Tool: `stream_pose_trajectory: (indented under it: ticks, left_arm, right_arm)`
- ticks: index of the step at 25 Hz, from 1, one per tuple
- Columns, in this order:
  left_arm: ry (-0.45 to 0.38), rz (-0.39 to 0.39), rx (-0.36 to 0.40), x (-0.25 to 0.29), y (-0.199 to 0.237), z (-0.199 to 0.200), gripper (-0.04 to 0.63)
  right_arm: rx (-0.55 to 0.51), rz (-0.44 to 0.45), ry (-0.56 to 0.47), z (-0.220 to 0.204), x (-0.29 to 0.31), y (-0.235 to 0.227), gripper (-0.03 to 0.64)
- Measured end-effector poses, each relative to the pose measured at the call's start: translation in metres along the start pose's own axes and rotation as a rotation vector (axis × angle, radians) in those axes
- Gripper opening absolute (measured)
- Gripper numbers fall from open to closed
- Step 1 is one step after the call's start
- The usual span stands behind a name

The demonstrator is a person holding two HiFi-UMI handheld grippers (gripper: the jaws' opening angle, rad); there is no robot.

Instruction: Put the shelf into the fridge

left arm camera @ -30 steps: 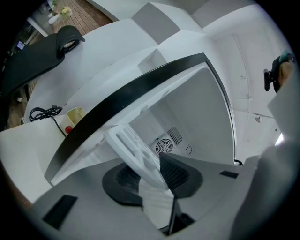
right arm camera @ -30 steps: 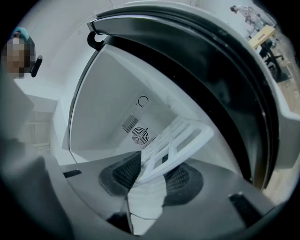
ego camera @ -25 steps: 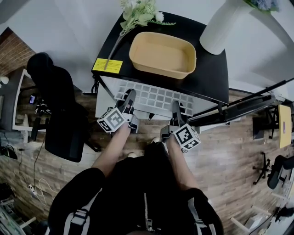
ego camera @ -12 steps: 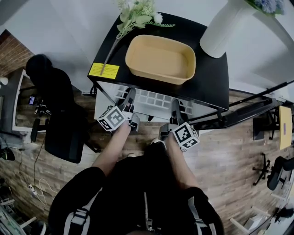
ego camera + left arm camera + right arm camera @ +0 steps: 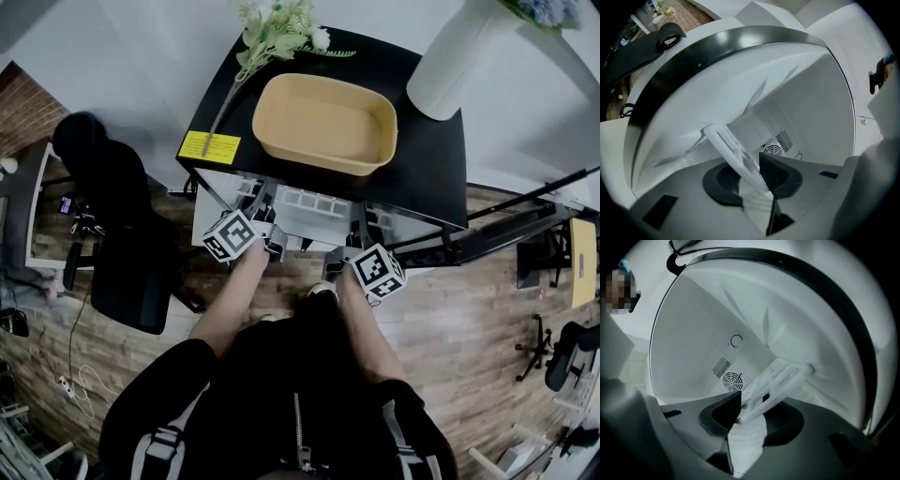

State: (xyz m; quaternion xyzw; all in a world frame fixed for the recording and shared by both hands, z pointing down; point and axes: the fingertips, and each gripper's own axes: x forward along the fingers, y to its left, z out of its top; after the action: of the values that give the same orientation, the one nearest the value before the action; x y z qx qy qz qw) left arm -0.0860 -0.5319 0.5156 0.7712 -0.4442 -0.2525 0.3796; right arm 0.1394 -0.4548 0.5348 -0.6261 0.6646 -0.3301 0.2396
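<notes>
The white grid shelf (image 5: 309, 202) lies level in the mouth of the small fridge (image 5: 427, 155), mostly hidden under its black top. My left gripper (image 5: 265, 204) grips the shelf's near left edge and my right gripper (image 5: 361, 223) its near right edge. In the left gripper view the shelf (image 5: 733, 152) runs between the pads of the left gripper (image 5: 747, 171), whose jaws are closing on it. In the right gripper view the shelf (image 5: 773, 383) sits clamped in the right gripper (image 5: 750, 416). Both views look into the white fridge interior with a round fan vent (image 5: 732, 381).
A beige tub (image 5: 323, 124), a flower sprig (image 5: 277, 28) and a yellow label (image 5: 208, 147) lie on the fridge top, with a white cylinder (image 5: 450, 52) at its far right. A black chair (image 5: 117, 216) stands left. A long dark panel (image 5: 506, 225) juts out right.
Both grippers have moved forward and the shelf has slid deeper under the black top; less of its grid shows than a second ago.
</notes>
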Motion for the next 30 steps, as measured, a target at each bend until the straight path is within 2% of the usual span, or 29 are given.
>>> stream_pose_trajectory:
  ticks: [8,11,17,20,23,26,30]
  left_arm:
    - [0.008,0.007,-0.010,0.008,0.003,-0.001,0.114]
    - [0.008,0.018,0.015,0.008,0.006,0.000,0.118]
    - [0.029,-0.034,0.058,-0.015,-0.009,-0.007,0.147]
    - [0.063,-0.033,0.153,-0.034,-0.012,-0.012,0.147]
    - [0.115,-0.003,0.299,-0.051,-0.011,-0.014,0.124]
    - [0.159,0.003,0.428,-0.068,-0.015,-0.013,0.046]
    - [0.199,-0.016,0.564,-0.092,-0.025,-0.009,0.037]
  right_arm:
    - [-0.005,-0.006,-0.003,0.002,0.008,-0.003,0.147]
    - [-0.003,0.004,-0.001,0.003,0.008,-0.002,0.152]
    - [-0.030,0.000,0.016,0.010,-0.002,0.005,0.161]
    - [-0.041,0.007,0.009,0.007,-0.015,0.006,0.164]
    - [-0.085,0.007,0.028,-0.002,-0.030,0.008,0.154]
    - [-0.153,-0.004,0.061,-0.014,-0.048,0.009,0.103]
    - [-0.291,0.006,0.108,-0.034,-0.071,0.016,0.023]
